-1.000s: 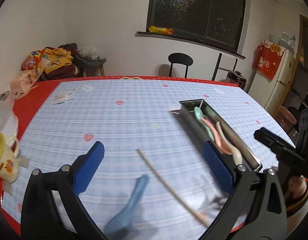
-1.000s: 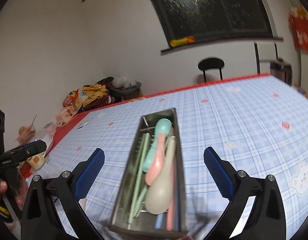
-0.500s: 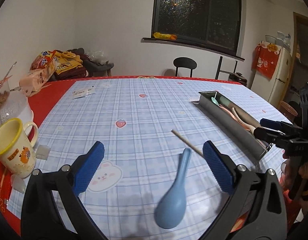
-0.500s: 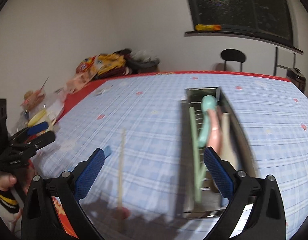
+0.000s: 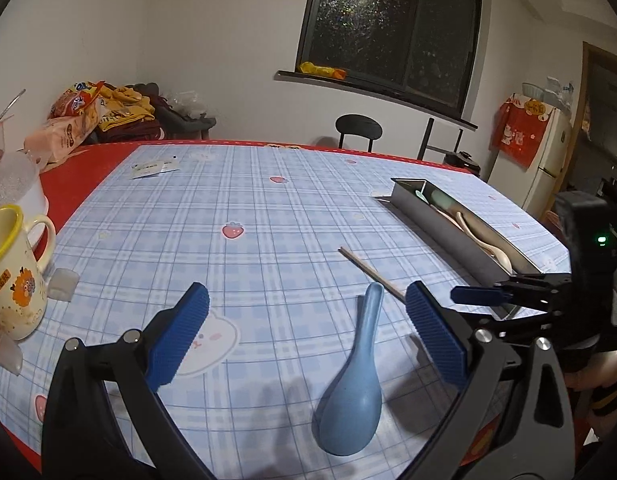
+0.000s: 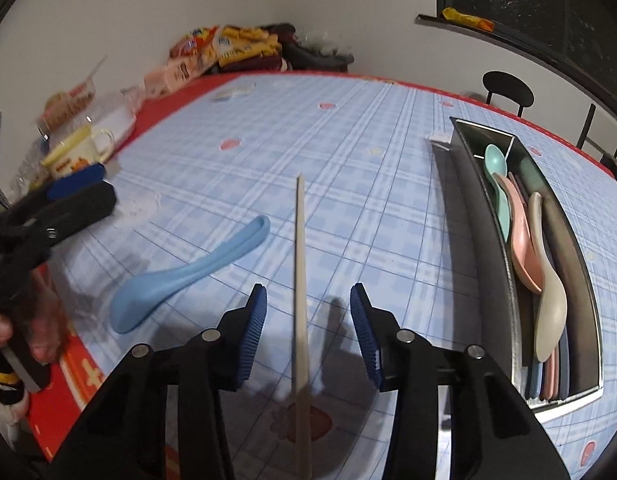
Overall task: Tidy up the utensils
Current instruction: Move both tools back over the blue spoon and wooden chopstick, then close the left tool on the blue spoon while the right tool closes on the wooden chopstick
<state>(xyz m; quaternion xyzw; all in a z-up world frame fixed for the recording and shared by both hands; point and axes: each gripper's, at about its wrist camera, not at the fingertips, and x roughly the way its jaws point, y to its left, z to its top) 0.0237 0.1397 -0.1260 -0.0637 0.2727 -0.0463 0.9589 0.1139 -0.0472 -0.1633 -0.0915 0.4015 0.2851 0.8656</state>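
The right tool (image 6: 308,308), its jaws just narrowing but still apart, straddles the chopstick (image 6: 299,280) lying on the desk (image 6: 348,140); it should sink lower and stay centred before clamping, while the left tool (image 5: 306,320) waits wide apart over the blue spoon (image 5: 354,384).

Both wrist views look forward and down, low and close over the blue plaid tablecloth (image 5: 268,216), the left from the near-left, the right from beside it, sharing the pale-blue plastic spoon (image 5: 354,376), beige chopstick (image 6: 300,280) and steel tray (image 6: 588,300).

Blue spoon (image 5: 354,376) between gripper (image 5: 308,336) fingers
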